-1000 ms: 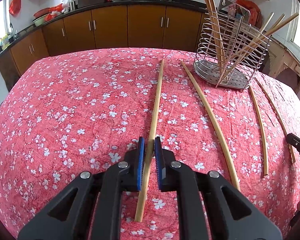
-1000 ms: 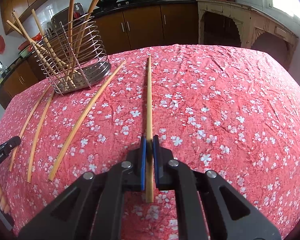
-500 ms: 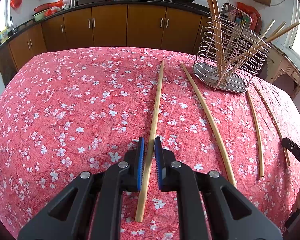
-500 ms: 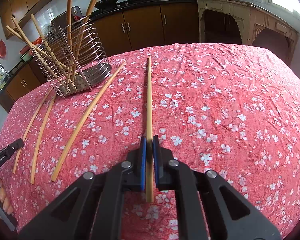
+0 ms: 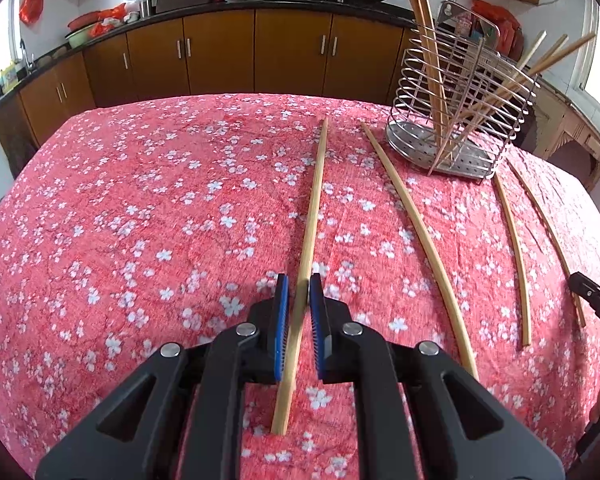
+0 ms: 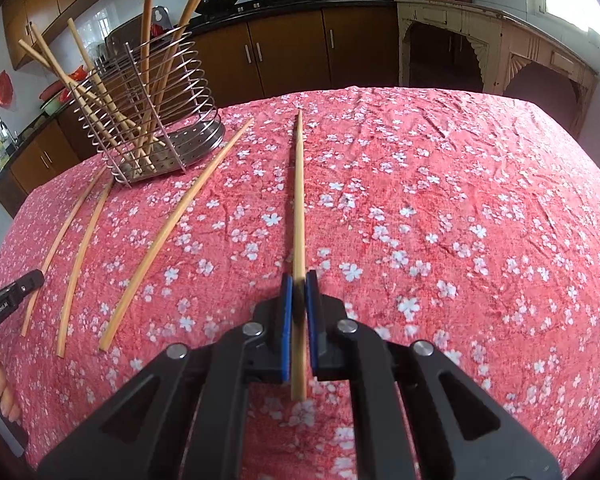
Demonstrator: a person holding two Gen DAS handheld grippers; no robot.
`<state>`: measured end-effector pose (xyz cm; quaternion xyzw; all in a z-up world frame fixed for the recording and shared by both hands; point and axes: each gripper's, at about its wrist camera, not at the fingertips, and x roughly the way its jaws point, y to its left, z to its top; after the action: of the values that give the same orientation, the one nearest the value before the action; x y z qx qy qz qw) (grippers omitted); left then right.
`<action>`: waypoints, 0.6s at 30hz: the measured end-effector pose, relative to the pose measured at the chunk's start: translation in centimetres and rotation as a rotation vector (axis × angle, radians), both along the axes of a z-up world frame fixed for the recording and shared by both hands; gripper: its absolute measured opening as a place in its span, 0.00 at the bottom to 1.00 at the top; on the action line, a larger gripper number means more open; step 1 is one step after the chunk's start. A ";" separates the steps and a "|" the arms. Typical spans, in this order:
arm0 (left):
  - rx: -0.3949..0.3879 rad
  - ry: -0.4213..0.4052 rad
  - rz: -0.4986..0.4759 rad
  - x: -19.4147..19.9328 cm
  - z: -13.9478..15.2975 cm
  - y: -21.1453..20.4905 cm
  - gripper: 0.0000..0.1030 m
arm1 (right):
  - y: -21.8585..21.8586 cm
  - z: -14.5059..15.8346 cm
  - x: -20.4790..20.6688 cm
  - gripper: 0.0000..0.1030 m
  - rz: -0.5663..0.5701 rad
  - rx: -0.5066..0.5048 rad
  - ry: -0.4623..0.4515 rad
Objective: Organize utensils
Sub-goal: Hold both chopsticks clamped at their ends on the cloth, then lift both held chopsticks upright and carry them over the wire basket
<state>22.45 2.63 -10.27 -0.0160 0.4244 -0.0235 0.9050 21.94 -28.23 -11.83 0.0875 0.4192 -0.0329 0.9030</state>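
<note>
Since the earlier frames the cameras have risen a little and tipped forward, so the wire holder (image 5: 460, 120) shows lower against the cupboards; each chopstick keeps its place between its pads. The left tongs (image 5: 298, 304) are narrowed around the left chopstick (image 5: 314, 208), but a sliver of gap shows beside the stick, so I cannot tell whether they truly clamp it. The right tongs (image 6: 299, 296) are closed on the right chopstick (image 6: 299, 200), blue pads pressed to both sides near its butt end. Both sticks point away along the red floral surface (image 5: 140, 220), and whether their far tips touch the cloth is unclear.

Three more loose chopsticks (image 6: 180, 232) lie on the cloth between the two tongs, fanning out from the holder, which already has several sticks leaning in it at the far edge.

Risks from here, as I judge them: each stick is gripped near one end, so its long free length may swing or pivot in the pads when lifted. If the left grip is loose, that stick may slip out. On the way to the holder a tip could catch on the wire rings or knock the leaning sticks, and the two tongs may cross paths over the loose sticks.
</note>
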 end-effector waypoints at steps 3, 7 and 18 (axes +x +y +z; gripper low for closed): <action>0.024 0.001 0.000 -0.7 0.0 -0.4 0.11 | -0.1 0.1 -0.5 0.08 0.003 0.016 -0.002; 0.034 0.001 -0.006 -1.3 0.0 -0.8 0.09 | -0.1 0.1 -0.9 0.07 0.005 0.016 -0.006; -0.037 -0.180 -0.022 -4.3 4.2 0.6 0.07 | -0.3 5.3 -5.0 0.07 -0.002 -0.093 -0.211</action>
<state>18.16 3.27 -6.03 -0.0258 0.3409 -0.0427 0.9388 16.97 -28.49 -6.52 0.0489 0.3200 -0.0437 0.9451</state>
